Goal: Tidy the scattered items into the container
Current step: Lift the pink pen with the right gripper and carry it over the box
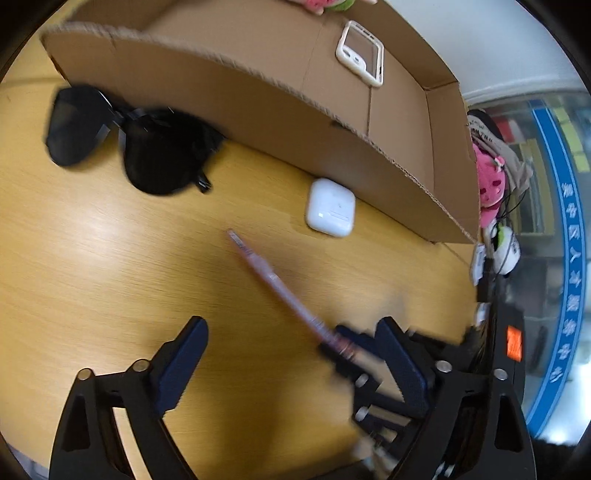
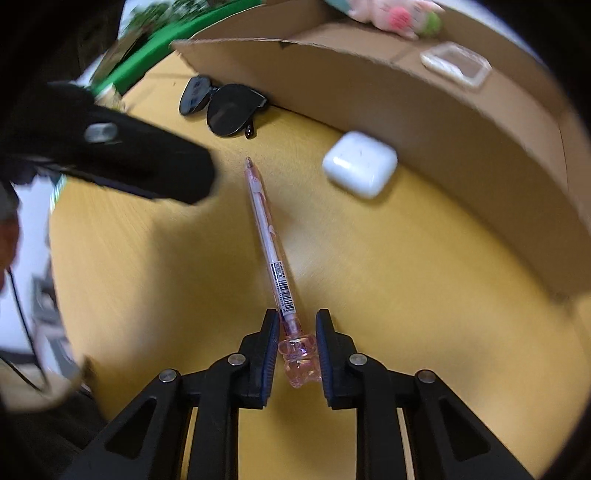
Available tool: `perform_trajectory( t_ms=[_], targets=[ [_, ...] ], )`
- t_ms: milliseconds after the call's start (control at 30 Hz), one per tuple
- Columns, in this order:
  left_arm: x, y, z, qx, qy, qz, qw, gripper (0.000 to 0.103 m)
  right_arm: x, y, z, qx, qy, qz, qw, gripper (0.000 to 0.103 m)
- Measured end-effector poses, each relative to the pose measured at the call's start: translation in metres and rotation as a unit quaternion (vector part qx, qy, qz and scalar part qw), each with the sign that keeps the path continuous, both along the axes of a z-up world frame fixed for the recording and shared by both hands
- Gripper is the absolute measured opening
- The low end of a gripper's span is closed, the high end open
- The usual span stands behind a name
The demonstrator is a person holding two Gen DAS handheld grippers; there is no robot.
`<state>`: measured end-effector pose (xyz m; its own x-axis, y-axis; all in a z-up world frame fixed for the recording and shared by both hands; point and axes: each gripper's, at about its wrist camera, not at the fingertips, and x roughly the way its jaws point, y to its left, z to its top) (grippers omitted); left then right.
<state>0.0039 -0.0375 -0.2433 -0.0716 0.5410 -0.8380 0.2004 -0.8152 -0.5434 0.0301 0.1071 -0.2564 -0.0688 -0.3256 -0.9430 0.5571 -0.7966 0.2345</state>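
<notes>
A pink pen (image 2: 271,243) lies on the wooden table, its clear pink topper between the fingers of my right gripper (image 2: 297,325), which is closed on it. In the left wrist view the pen (image 1: 273,280) runs to the right gripper at lower right. My left gripper (image 1: 295,332) is open and empty above the table. A white earbud case (image 1: 330,206) (image 2: 360,162) and black sunglasses (image 1: 129,140) (image 2: 225,105) lie beside the cardboard box (image 1: 258,96) (image 2: 461,147). In the box are a white phone case (image 1: 360,51) (image 2: 456,62) and a plush toy (image 2: 395,14).
Plush toys (image 1: 489,181) and cables hang beyond the box's right end. The left gripper's body (image 2: 129,155) shows at the left of the right wrist view. A green rim (image 2: 155,55) lies past the table's far left.
</notes>
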Motion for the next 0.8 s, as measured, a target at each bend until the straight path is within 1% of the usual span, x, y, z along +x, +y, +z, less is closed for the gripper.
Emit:
perform_trajectory(
  t_ms=[100,167,233,300,367,433,467,500,567,633,700,733,800],
  targets=[
    [-0.002,0.007,-0.012,0.012,-0.017,0.005,0.9998,0.075,0.001,0.011,-0.002,-0.038,-0.041,-0.048,0.997,0.019],
    [-0.001,0.011,-0.02,0.017,-0.029,0.005,0.9994,0.052,0.002,0.017,-0.004,-0.058,-0.059,-0.066,0.994,0.019],
    [0.001,0.015,-0.024,0.025,-0.037,0.002,0.999,0.04,0.006,0.021,-0.003,-0.077,-0.066,-0.064,0.993,0.019],
    [0.003,0.017,-0.025,0.024,-0.037,-0.005,0.999,0.033,0.01,0.022,0.001,-0.091,-0.068,-0.06,0.992,0.019],
    [0.004,0.018,-0.025,0.025,-0.038,-0.01,0.9989,0.016,0.013,0.022,0.004,-0.099,-0.07,-0.059,0.991,0.019],
    [0.004,0.016,-0.024,0.033,-0.038,-0.008,0.9987,0.011,0.015,0.021,0.006,-0.103,-0.072,-0.056,0.99,0.018],
    [0.003,0.016,-0.021,0.036,-0.036,-0.009,0.9987,0.008,0.016,0.02,0.008,-0.103,-0.071,-0.053,0.991,0.013],
    [0.003,0.017,-0.017,0.037,-0.031,-0.013,0.9988,0.007,0.017,0.018,0.01,-0.103,-0.071,-0.05,0.991,0.01],
    [0.0,0.022,-0.008,0.042,-0.019,-0.027,0.9986,0.004,0.018,0.015,0.015,-0.11,-0.069,-0.046,0.99,0.009],
    [-0.002,0.029,0.001,0.043,-0.008,-0.045,0.9981,0.004,0.019,0.011,0.022,-0.12,-0.065,-0.044,0.99,0.009],
    [-0.003,0.033,0.003,0.036,-0.007,-0.053,0.9979,0.004,0.018,0.009,0.026,-0.12,-0.062,-0.043,0.99,0.008],
    [-0.003,0.033,0.002,0.025,-0.011,-0.052,0.9983,0.004,0.018,0.008,0.026,-0.113,-0.062,-0.045,0.991,0.008],
    [-0.002,0.029,0.0,0.012,-0.018,-0.035,0.9991,0.009,0.018,0.009,0.021,-0.091,-0.057,-0.049,0.993,0.009]
  ],
)
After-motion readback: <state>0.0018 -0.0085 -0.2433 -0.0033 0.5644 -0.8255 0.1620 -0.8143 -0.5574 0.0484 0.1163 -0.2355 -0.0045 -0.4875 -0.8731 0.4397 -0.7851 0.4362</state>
